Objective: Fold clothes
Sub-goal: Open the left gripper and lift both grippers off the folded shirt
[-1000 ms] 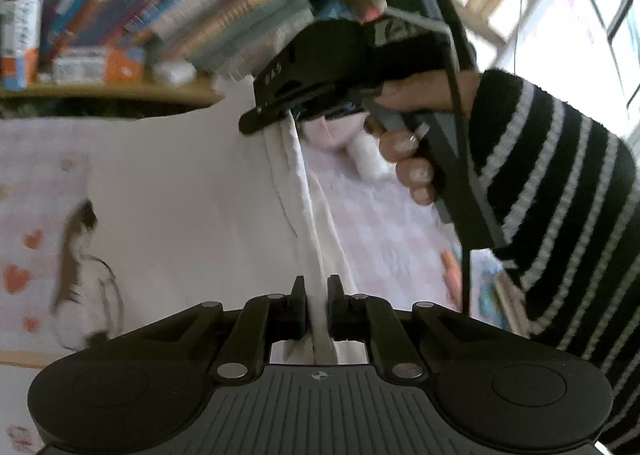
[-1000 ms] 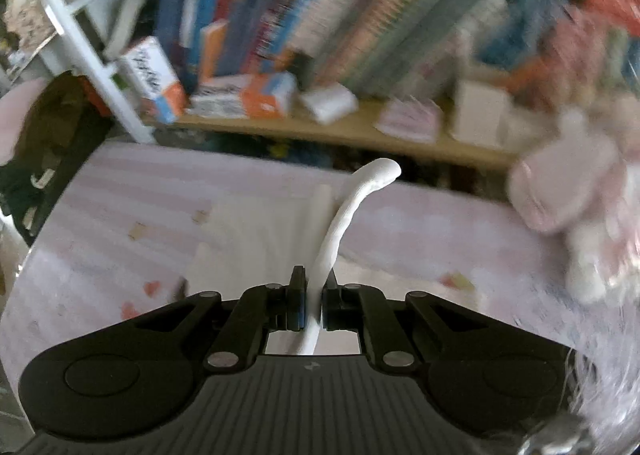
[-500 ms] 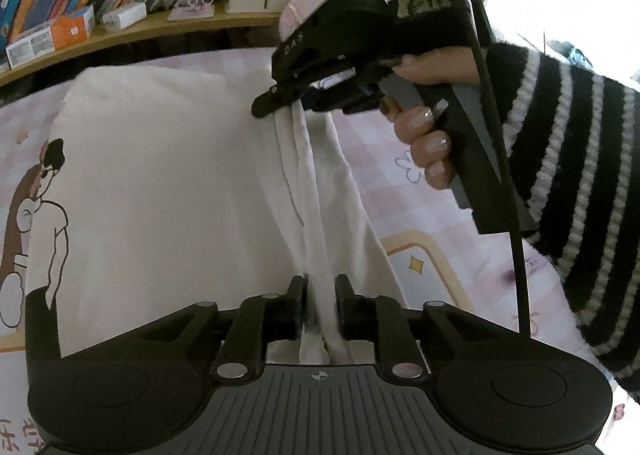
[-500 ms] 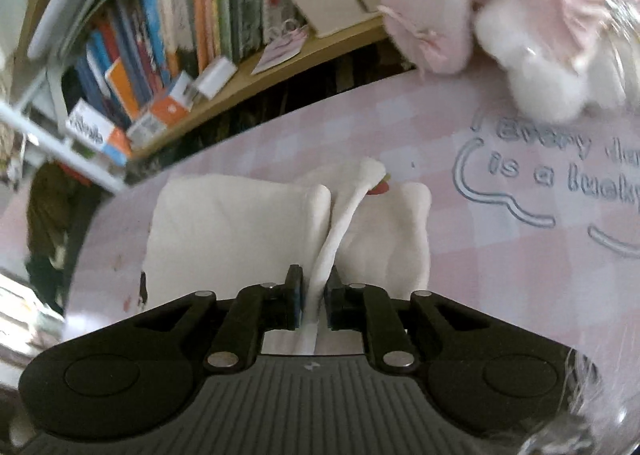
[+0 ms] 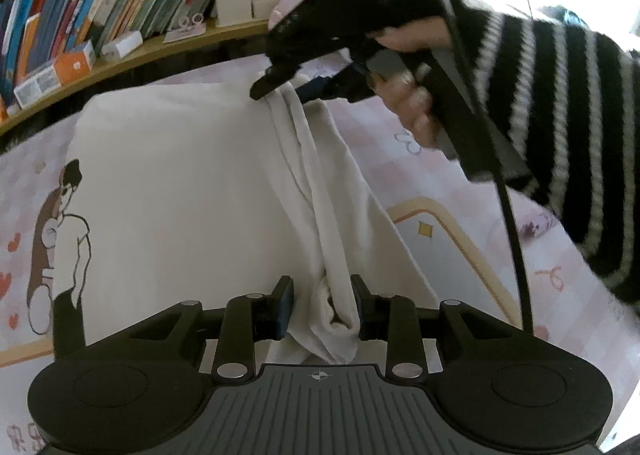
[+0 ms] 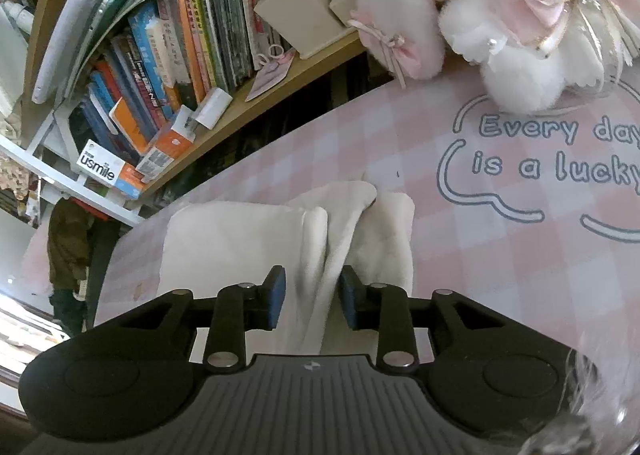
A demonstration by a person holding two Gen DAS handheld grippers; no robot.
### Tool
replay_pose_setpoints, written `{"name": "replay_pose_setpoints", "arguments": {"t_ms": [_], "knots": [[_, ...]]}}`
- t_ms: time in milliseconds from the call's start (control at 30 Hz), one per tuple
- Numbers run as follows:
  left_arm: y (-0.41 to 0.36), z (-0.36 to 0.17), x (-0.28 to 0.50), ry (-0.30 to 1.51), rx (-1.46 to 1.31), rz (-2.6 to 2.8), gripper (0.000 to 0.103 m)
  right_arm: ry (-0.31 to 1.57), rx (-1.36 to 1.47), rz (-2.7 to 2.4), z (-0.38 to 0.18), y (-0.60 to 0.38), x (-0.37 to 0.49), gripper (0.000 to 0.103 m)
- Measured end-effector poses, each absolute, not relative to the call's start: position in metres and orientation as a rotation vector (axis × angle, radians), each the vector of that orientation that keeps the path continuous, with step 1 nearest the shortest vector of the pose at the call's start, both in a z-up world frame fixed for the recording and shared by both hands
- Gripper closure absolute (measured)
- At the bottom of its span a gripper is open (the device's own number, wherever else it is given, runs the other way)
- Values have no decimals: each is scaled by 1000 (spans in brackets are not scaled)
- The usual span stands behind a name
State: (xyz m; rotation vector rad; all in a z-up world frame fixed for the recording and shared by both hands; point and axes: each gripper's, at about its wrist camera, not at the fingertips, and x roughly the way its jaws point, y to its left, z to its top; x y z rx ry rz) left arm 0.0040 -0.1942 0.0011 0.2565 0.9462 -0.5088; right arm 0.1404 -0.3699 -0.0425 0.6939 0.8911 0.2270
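White cotton printed T-shirt (image 5: 180,183) lies folded on pink checked table (image 6: 500,263); both claws, left claw (image 5: 322,305) and right claw (image 6: 312,291), stand wide around bunched edge, so lift straight off without dragging fabric.

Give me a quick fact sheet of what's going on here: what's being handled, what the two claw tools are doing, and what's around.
Item handled: white garment, lying on a pink checked tablecloth
Garment detail: cartoon figure print near one edge
Left gripper: jaws apart, bunched fabric lying between them
Right gripper: jaws apart, a fabric ridge between them
Fold state: a raised ridge of cloth runs between the two grippers
Nearby: plush toy on the table, bookshelf behind
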Motion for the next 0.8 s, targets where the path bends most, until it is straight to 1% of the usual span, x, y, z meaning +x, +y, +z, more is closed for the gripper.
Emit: {"name": "replay_pose_setpoints", "arguments": {"t_ms": [100, 133, 167, 200, 333, 433, 500, 533, 567, 600, 633, 667, 700, 733, 767, 800], "knots": [[-193, 1, 0, 939, 275, -511, 74, 895, 660, 221, -42, -365, 145, 75], [-192, 1, -1, 936, 275, -515, 78, 892, 642, 225, -41, -364, 146, 81], [-191, 2, -2, 933, 276, -519, 89, 891, 627, 231, -40, -363, 146, 89], [-191, 6, -6, 918, 282, -527, 92, 886, 614, 248, -38, -363, 146, 96], [-186, 34, -21, 832, 284, -550, 92, 738, 622, 354, -7, -367, 130, 97], [-184, 43, -26, 813, 254, -570, 88, 694, 571, 380, 13, -364, 121, 97], [-186, 40, -27, 845, 246, -622, 80, 744, 510, 320, 9, -362, 122, 96], [-187, 37, -28, 871, 246, -656, 78, 769, 480, 289, 7, -361, 122, 93], [-188, 35, -31, 899, 240, -696, 74, 811, 453, 233, 0, -361, 124, 88], [-187, 34, -33, 926, 234, -737, 70, 855, 426, 176, -6, -362, 124, 80], [-185, 34, -36, 936, 226, -759, 68, 898, 400, 120, -12, -364, 123, 70], [-181, 35, -38, 943, 217, -778, 64, 906, 392, 88, -14, -367, 118, 68], [-176, 38, -40, 934, 203, -776, 58, 901, 390, 71, -14, -370, 112, 67], [-168, 41, -41, 922, 180, -760, 55, 893, 392, 66, -11, -372, 105, 67], [-158, 44, -40, 915, 143, -728, 52, 884, 391, 70, -7, -373, 98, 66], [-148, 47, -39, 907, 105, -692, 52, 873, 386, 75, -3, -372, 92, 65]]}}
